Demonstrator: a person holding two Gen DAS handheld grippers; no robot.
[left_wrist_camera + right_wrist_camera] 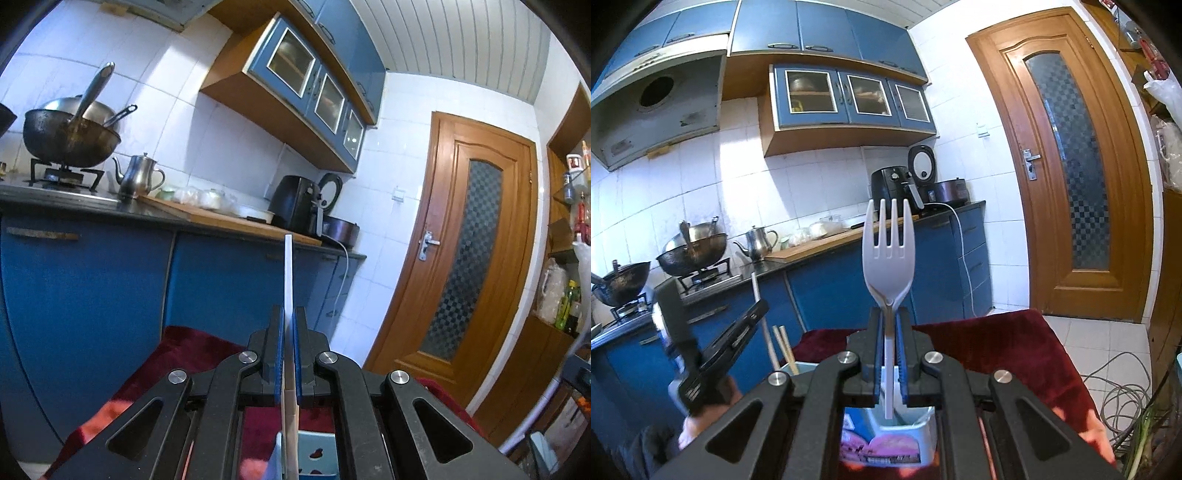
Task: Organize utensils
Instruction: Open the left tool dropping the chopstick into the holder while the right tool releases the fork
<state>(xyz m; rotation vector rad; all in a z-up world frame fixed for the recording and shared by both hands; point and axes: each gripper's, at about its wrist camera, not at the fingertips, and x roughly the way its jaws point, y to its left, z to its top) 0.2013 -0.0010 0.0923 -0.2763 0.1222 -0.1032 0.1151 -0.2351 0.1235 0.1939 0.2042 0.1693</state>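
Two matching black handheld grippers

Each gripper (pixel 288 354) (pixel 889 354) had blue finger pads, black slotted linkage arms and round silver pivot bolts.

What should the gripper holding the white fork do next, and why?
Probably lower the fork into the holder. The right gripper clamps its handle upright, tines up, with the handle's tip right over the holder's opening, where chopsticks already stand.

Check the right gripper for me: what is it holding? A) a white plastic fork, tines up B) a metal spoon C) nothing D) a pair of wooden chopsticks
A: the right gripper is shut on the handle of the white plastic fork, whose tines point upward.
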